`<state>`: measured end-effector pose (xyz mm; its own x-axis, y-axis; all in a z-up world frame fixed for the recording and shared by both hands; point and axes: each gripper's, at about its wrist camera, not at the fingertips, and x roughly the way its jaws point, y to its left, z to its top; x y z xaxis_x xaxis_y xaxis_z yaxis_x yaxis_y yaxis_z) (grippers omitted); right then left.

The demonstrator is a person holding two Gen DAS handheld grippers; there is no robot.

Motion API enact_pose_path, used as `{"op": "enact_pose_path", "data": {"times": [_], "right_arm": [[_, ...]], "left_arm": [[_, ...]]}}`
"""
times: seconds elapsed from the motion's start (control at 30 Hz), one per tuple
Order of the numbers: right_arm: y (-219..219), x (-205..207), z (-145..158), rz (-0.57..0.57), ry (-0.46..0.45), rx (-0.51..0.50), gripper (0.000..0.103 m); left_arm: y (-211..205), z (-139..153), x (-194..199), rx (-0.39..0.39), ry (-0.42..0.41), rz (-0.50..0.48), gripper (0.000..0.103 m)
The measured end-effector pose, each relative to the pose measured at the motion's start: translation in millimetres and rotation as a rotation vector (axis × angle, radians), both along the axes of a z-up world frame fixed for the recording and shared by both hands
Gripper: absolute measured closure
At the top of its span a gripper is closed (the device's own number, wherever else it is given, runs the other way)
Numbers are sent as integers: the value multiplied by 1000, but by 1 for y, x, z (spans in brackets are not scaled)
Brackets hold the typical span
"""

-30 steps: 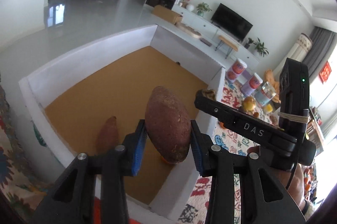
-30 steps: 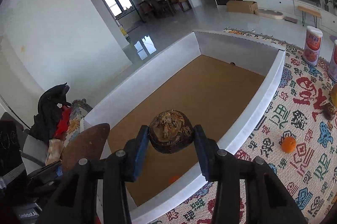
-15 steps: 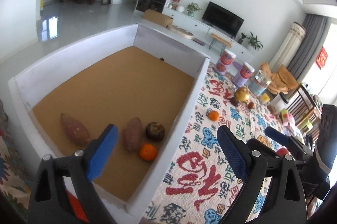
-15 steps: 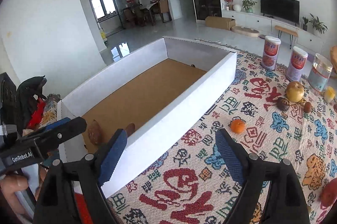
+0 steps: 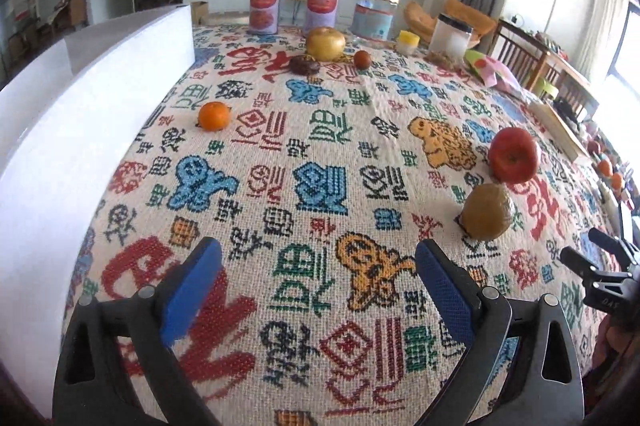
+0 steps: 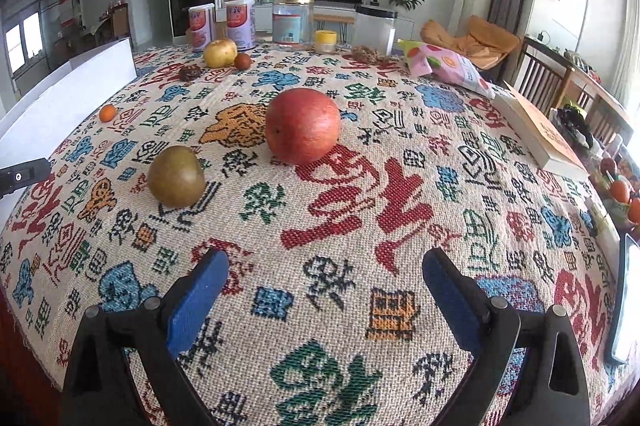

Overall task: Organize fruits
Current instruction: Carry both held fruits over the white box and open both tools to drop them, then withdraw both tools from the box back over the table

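Both grippers are open and empty over the patterned tablecloth. My left gripper (image 5: 318, 264) faces the cloth; a brown-green pear (image 5: 488, 212) and a red apple (image 5: 513, 155) lie to its right, a small orange (image 5: 215, 115) far left near the white box wall (image 5: 80, 114). My right gripper (image 6: 326, 272) points at the red apple (image 6: 303, 125), with the pear (image 6: 176, 176) to its left. A yellow apple (image 6: 219, 53), a small brown fruit (image 6: 242, 61), a dark wrinkled fruit (image 6: 189, 72) and the orange (image 6: 107, 113) lie farther back.
Two printed cans (image 6: 240, 18), a glass jar (image 6: 293, 20) and a clear container (image 6: 375, 28) stand at the table's far edge. A snack bag (image 6: 446, 66) and a book (image 6: 536, 134) lie on the right. Chairs stand beyond the right edge.
Both grippers let go of their loads in the box, a sweet potato from the left and a dark fruit from the right, then swung right to face the open tablecloth.
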<state>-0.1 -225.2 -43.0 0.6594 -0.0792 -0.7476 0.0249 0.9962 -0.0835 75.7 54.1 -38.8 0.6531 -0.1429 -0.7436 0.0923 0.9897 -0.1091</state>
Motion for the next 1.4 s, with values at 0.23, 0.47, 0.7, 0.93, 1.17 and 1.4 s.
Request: {"op": "enact_pose_path", "data": {"times": [0.23, 0.47, 0.7, 0.93, 1.17, 1.4], "right_arm": [[-28, 18, -24, -68, 92, 22, 6], [-29, 22, -29, -86, 111, 57, 0], [-29, 24, -30, -95, 111, 55, 0], [-30, 24, -29, -93, 111, 57, 0], [-29, 24, -29, -93, 111, 57, 0], [-29, 24, -29, -93, 111, 58, 0]], "left_arm": [[2, -31, 39, 61, 71, 47, 5], [-8, -35, 42, 112, 89, 35, 0], [-7, -35, 42, 108, 90, 35, 0], [-7, -35, 42, 108, 90, 35, 0], [-7, -35, 42, 108, 89, 35, 0], [-7, -35, 42, 108, 89, 34, 0]]}}
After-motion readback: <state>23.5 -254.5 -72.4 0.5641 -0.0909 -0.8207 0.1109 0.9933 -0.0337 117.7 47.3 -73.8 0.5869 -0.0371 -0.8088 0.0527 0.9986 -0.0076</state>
